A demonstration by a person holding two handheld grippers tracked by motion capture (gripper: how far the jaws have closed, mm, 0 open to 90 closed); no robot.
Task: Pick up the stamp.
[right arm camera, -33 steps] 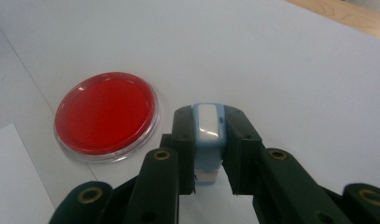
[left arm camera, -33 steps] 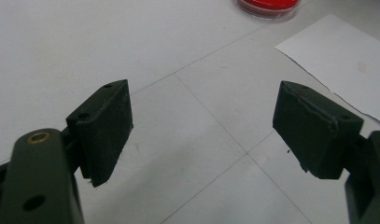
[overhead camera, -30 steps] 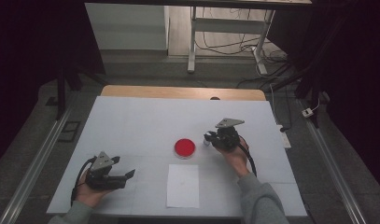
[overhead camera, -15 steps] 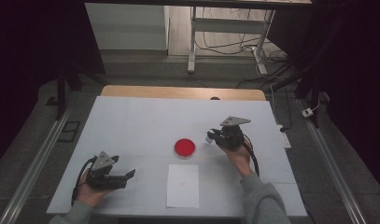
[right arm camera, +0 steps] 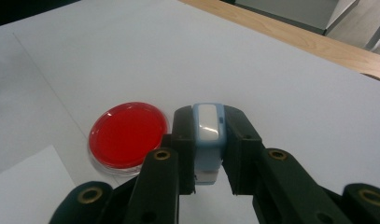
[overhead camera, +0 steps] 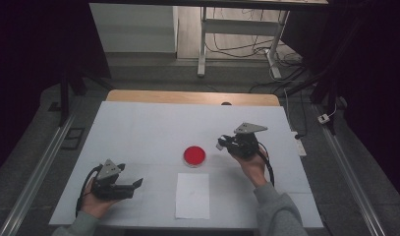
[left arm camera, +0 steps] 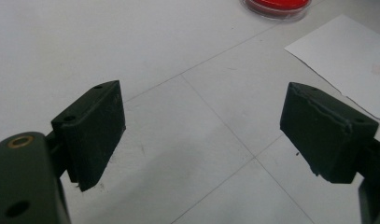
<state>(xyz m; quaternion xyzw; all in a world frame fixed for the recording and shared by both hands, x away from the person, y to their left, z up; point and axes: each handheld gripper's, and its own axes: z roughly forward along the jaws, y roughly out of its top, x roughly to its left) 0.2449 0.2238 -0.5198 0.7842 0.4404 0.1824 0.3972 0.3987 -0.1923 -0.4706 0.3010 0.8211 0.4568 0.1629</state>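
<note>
Two grippers at work: right gripper (right arm camera: pixel 207 154) clamped on a small blue-and-white stamp (right arm camera: pixel 207 135), poised beside the red ink pad (right arm camera: pixel 127 135) for inking. Left gripper (left arm camera: pixel 201 135) spread wide, nothing between, resting clear near the white paper (overhead camera: pixel 193 195).

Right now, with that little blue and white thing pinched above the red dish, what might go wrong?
The right gripper clamps the small blue and white block by its narrow sides; it might slip and drop onto the red dish. Lowered off-centre, it could knock the dish or mark the white paper sheet close beside.
</note>
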